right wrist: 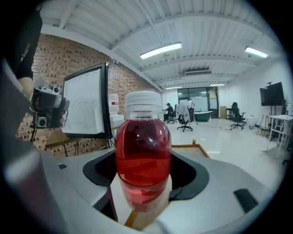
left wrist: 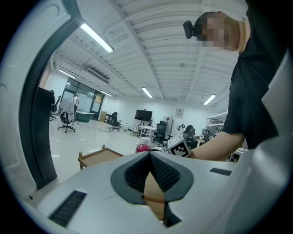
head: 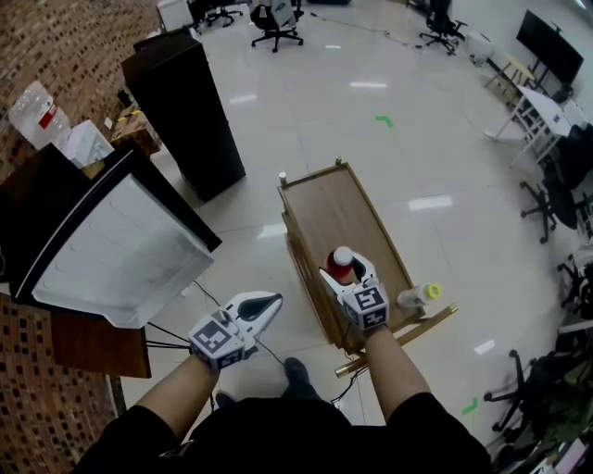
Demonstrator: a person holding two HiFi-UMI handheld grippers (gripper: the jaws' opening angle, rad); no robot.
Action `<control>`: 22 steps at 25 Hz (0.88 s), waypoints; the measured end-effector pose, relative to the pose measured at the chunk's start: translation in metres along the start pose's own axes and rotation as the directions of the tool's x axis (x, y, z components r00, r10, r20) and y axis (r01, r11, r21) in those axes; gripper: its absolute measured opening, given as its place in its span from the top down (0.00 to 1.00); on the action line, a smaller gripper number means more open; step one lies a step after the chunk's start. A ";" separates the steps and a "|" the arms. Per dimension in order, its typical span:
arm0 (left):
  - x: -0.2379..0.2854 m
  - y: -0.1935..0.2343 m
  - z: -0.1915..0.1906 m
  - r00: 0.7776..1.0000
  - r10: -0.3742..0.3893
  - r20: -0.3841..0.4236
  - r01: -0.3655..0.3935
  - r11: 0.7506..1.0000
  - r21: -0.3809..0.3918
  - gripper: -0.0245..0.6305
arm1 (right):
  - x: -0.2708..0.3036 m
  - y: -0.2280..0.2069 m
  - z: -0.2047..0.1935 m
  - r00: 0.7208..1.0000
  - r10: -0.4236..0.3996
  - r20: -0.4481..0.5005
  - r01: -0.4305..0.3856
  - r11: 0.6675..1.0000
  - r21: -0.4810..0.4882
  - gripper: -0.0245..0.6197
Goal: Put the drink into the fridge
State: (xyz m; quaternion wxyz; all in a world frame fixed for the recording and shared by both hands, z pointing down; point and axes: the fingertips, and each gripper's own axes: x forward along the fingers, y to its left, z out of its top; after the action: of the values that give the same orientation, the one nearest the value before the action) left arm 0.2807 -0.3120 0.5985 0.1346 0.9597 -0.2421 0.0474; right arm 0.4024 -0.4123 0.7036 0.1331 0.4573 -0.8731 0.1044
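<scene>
The drink (head: 342, 262) is a clear bottle of red liquid with a white cap. My right gripper (head: 347, 270) is shut on it and holds it upright just above the wooden cart (head: 334, 208). In the right gripper view the drink (right wrist: 143, 151) fills the space between the jaws, with the fridge's open door (right wrist: 87, 103) to its left. The fridge door (head: 120, 250) swings out at the left, white inner side up. My left gripper (head: 269, 304) hangs over the floor between fridge and cart; its jaws meet with nothing in them (left wrist: 150, 160).
A second bottle with a yellow cap (head: 419, 296) lies on the cart's right edge. A tall black cabinet (head: 185, 111) stands behind the fridge. Cables (head: 199, 294) run over the floor below the door. Office chairs (head: 276, 23) and desks (head: 542, 106) stand far off.
</scene>
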 end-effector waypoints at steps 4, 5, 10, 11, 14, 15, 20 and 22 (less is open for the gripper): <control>-0.033 -0.005 0.021 0.999 0.019 0.028 -0.019 1.000 0.012 0.97 | -0.013 0.034 0.036 0.999 0.025 0.028 -0.025 0.999 -0.020 0.43; -0.043 -0.007 0.026 0.999 0.022 0.032 -0.023 1.000 0.017 0.97 | -0.017 0.044 0.045 0.999 0.033 0.031 -0.032 0.999 -0.024 0.43; -0.100 -0.014 0.046 0.997 0.062 0.052 -0.064 0.997 0.043 0.97 | -0.035 0.096 0.092 0.996 0.075 0.048 -0.072 0.996 -0.052 0.43; -0.111 -0.014 0.051 0.996 0.072 0.060 -0.075 0.996 0.042 0.97 | -0.038 0.107 0.101 0.995 0.086 0.053 -0.082 0.995 -0.062 0.43; -0.150 -0.013 0.065 0.991 0.102 0.086 -0.105 0.994 0.040 0.97 | -0.040 0.148 0.127 0.989 0.133 0.064 -0.126 0.987 -0.098 0.43; -0.164 -0.013 0.068 0.989 0.112 0.096 -0.116 0.992 0.040 0.97 | -0.040 0.165 0.135 0.987 0.151 0.063 -0.144 0.984 -0.107 0.43; -0.235 -0.010 0.084 0.971 0.187 0.148 -0.194 0.980 0.035 0.97 | -0.033 0.243 0.175 0.962 0.264 0.063 -0.253 0.956 -0.146 0.43; -0.262 -0.009 0.088 0.963 0.218 0.159 -0.226 0.974 0.031 0.97 | -0.031 0.273 0.190 0.950 0.304 0.069 -0.290 0.943 -0.164 0.43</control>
State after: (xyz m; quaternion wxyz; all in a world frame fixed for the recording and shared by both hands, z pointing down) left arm 0.0569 -0.2107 0.4713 0.0857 0.9303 -0.3566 -0.0062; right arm 0.1682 -0.2934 0.4975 0.1091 0.3131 -0.9428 0.0351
